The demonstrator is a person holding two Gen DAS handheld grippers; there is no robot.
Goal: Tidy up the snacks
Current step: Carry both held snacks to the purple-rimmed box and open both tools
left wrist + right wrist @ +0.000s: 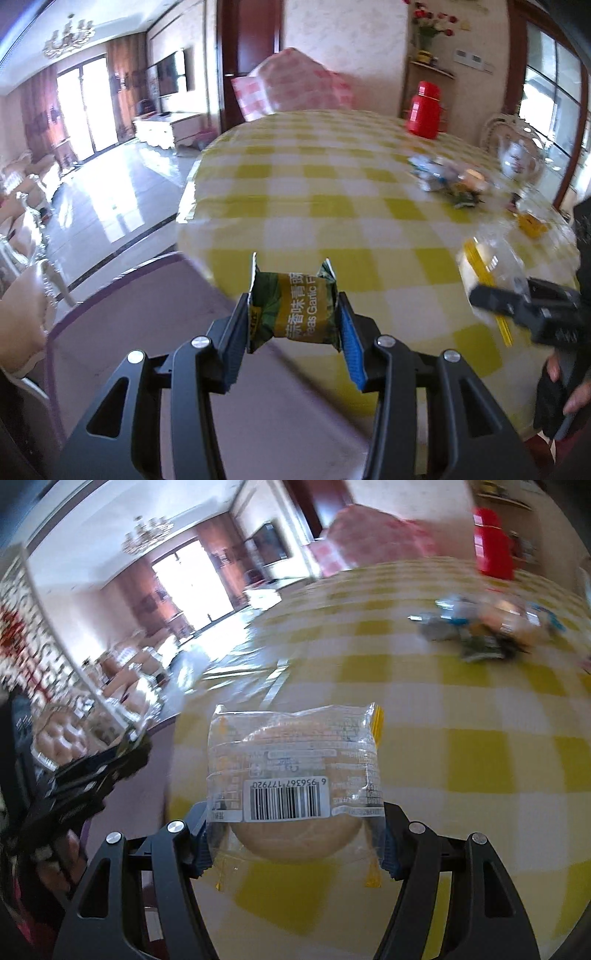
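My left gripper is shut on a green and gold garlic pea snack packet, held above the near edge of the table. My right gripper is shut on a clear wrapped round cake with a barcode label, also held above the table. The right gripper with its cake shows in the left wrist view at the right. The left gripper shows blurred at the left of the right wrist view. A pile of loose snacks lies far right on the table; it also shows in the right wrist view.
The round table has a yellow and white checked cloth. A red thermos stands at its far side, a white teapot at the right. A pink checked covered chair stands behind the table. A small yellow packet lies right.
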